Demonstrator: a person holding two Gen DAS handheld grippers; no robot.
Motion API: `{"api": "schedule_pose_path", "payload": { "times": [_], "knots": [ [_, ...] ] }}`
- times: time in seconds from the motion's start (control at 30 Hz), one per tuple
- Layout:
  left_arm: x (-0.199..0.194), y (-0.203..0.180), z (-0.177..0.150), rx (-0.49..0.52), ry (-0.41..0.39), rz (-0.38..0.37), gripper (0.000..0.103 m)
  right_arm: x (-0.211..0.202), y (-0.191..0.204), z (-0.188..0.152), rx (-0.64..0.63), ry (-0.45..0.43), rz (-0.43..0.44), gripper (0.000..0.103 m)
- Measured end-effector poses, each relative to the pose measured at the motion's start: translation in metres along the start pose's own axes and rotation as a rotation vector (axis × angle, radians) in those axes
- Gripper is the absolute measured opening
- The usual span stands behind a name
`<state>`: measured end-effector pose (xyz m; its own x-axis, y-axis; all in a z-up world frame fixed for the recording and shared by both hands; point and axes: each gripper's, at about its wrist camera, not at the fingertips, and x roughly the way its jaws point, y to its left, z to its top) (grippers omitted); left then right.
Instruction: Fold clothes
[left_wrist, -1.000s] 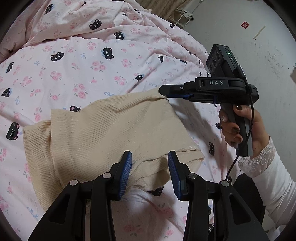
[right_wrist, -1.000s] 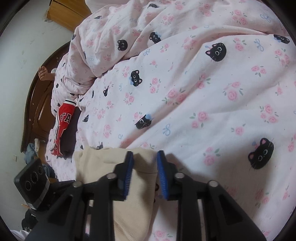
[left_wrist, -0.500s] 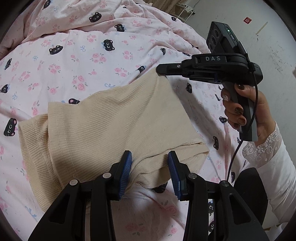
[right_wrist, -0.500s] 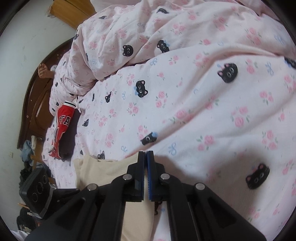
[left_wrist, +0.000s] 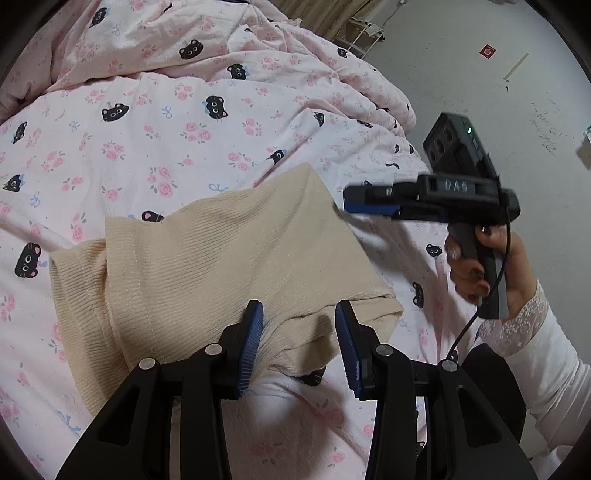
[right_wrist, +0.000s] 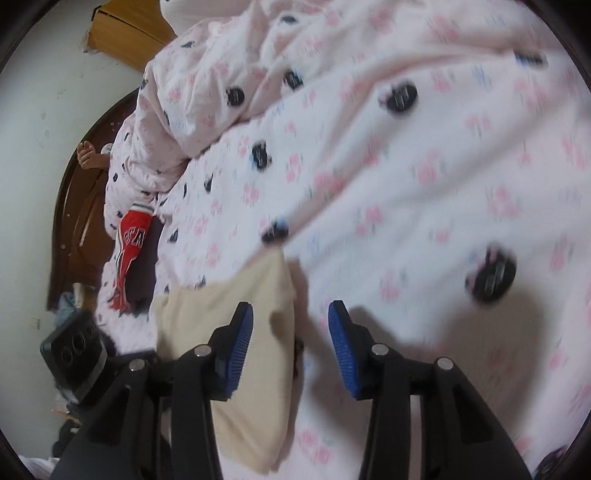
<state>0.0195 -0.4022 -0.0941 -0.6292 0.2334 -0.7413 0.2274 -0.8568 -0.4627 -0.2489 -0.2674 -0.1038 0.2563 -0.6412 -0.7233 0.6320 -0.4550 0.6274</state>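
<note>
The right gripper (right_wrist: 290, 345) stands with its jaws spread and nothing between the pads; its jaws have just been opening, and the far corner of the cream knit garment (left_wrist: 229, 258) now lies free on the bedcover. The left gripper (left_wrist: 299, 345) hangs with its jaws partly spread astride the garment's near edge; the cloth bunches up between the pads, but whether they press on it cannot be told.

The garment lies folded on the pink cat-print duvet (left_wrist: 166, 122), near the bed's edge, its ribbed hem to the left.

Risks, as judged: the released corner sits raised over soft, uneven bedding and may spring back or slide, spoiling the fold. If the left gripper lifts or pulls while cloth is caught between its pads, the top layer could drag askew. The right-wrist view is blurred, so the corner's exact lie is uncertain.

Compared with half a second earlier: the right gripper then pinched that corner with pads together; it now stands clear, off to the right of the garment. The left gripper's spread is unchanged.
</note>
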Motion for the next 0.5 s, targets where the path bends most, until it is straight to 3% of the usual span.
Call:
{"api": "schedule_pose_path", "payload": {
  "times": [0.17, 0.2, 0.23, 0.3, 0.5],
  "knots": [
    [-0.005, 0.002, -0.001, -0.001, -0.007, -0.004, 0.036, 0.018, -0.003, -0.019, 0.015, 0.033, 0.047, 0.045],
    [-0.005, 0.003, -0.002, -0.004, -0.008, -0.003, 0.036, 0.02, -0.002, -0.02, 0.014, 0.036, 0.057, 0.04],
    [-0.006, 0.004, -0.002, -0.007, -0.009, -0.002, 0.036, 0.022, -0.001, -0.022, 0.013, 0.039, 0.066, 0.024],
    [-0.008, 0.007, -0.002, -0.012, -0.013, 0.002, 0.036, 0.026, 0.003, -0.024, 0.008, 0.042, 0.075, 0.01],
    [-0.037, 0.036, 0.004, -0.066, -0.09, 0.059, 0.036, 0.018, 0.014, -0.024, -0.023, 0.023, 0.053, 0.009]
  ]
}}
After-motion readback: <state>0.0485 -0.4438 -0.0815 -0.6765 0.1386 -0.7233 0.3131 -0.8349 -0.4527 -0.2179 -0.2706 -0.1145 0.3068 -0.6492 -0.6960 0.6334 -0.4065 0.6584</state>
